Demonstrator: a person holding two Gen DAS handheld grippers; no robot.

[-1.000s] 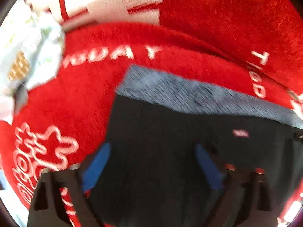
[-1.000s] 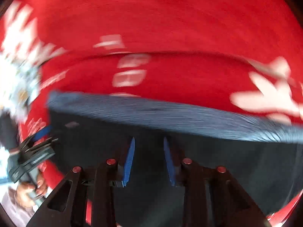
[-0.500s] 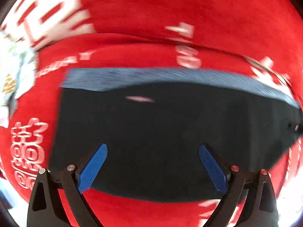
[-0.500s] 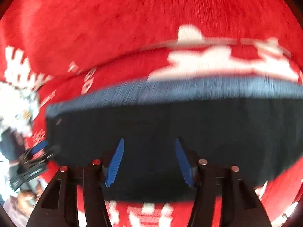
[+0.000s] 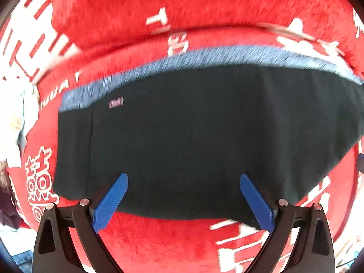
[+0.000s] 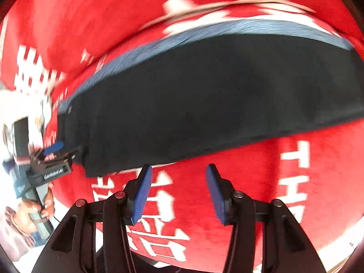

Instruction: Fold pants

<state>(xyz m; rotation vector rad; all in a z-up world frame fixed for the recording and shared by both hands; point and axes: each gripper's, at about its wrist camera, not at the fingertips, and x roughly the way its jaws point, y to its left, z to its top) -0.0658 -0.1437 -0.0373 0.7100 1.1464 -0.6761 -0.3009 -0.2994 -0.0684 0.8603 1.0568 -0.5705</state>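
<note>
The black pants (image 5: pixel 193 136) lie folded into a wide flat slab on a red blanket (image 5: pixel 204 11) printed with white characters and letters. A band of blue-grey fabric shows along the far edge of the fold, and a small pale label sits near the far left corner.

The left gripper (image 5: pixel 183 195) hangs above the near part of the pants. Its blue pads (image 5: pixel 111 201) stand spread far apart with only the flat cloth below them, and they pinch nothing.

The right gripper (image 6: pixel 177 192) sits just off the near edge of the pants, over bare red blanket and white lettering. Its jaws have just been closing a little, yet they stand roughly half apart and nothing is between them.

In the right wrist view the left gripper also shows at the left end of the pants, with the person's hand (image 6: pixel 34 209) wrapped around its handle. Pale patterned cloth (image 5: pixel 13 113) lies beyond the blanket's left edge. Both views are smeared by motion.
</note>
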